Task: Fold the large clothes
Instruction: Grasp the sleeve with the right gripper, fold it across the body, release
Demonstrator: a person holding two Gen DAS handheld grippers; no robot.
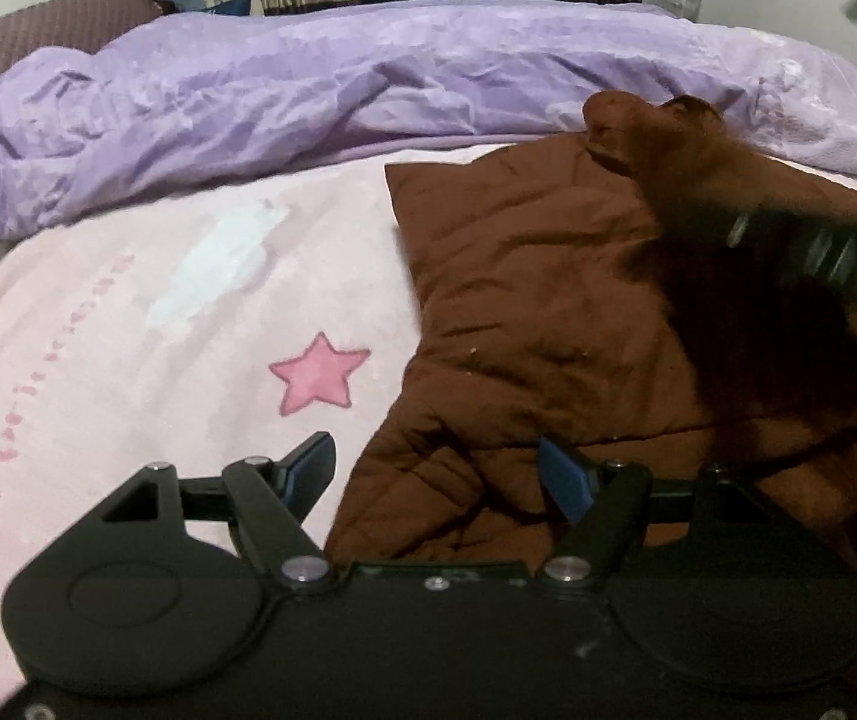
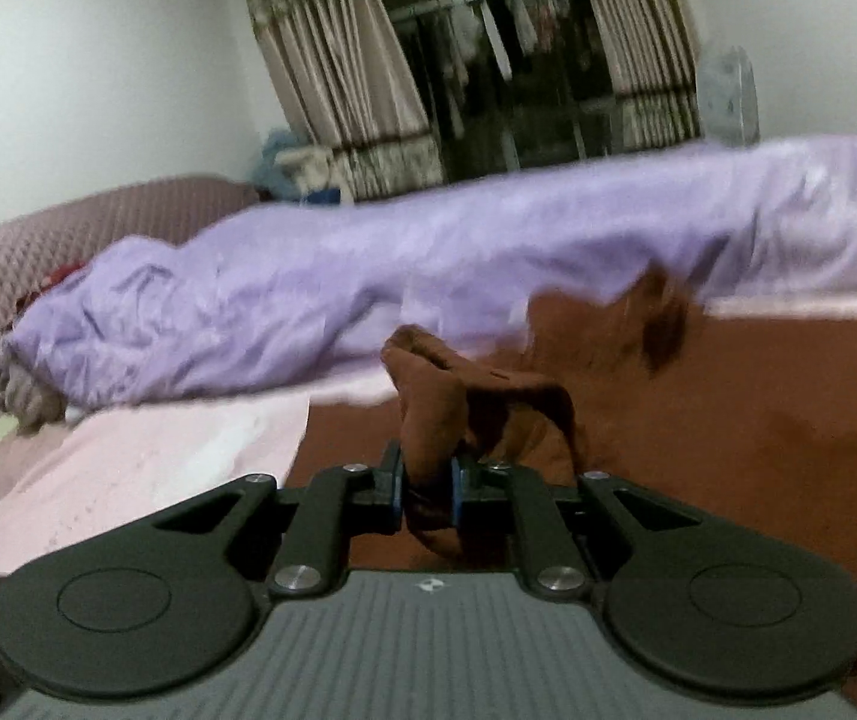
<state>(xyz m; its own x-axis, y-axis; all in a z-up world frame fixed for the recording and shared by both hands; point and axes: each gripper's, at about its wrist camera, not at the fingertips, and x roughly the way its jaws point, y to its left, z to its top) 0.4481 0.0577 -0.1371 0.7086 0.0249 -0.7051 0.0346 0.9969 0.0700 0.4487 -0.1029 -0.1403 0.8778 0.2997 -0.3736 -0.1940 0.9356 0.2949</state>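
Observation:
A large brown quilted garment (image 1: 536,300) lies spread on the pink bed sheet (image 1: 128,330). My left gripper (image 1: 437,474) is open and empty, hovering just above the garment's near left edge. My right gripper (image 2: 425,495) is shut on a bunched fold of the brown garment (image 2: 728,408) and holds it lifted above the rest of the cloth. In the left wrist view the right gripper's body (image 1: 818,258) shows at the right, with the lifted brown cloth draped over it.
A crumpled purple duvet (image 1: 368,96) runs along the far side of the bed. A brown padded headboard (image 2: 38,252) stands at the left. Curtains (image 2: 332,60) and a dark window lie beyond. The sheet bears a pink star (image 1: 317,375).

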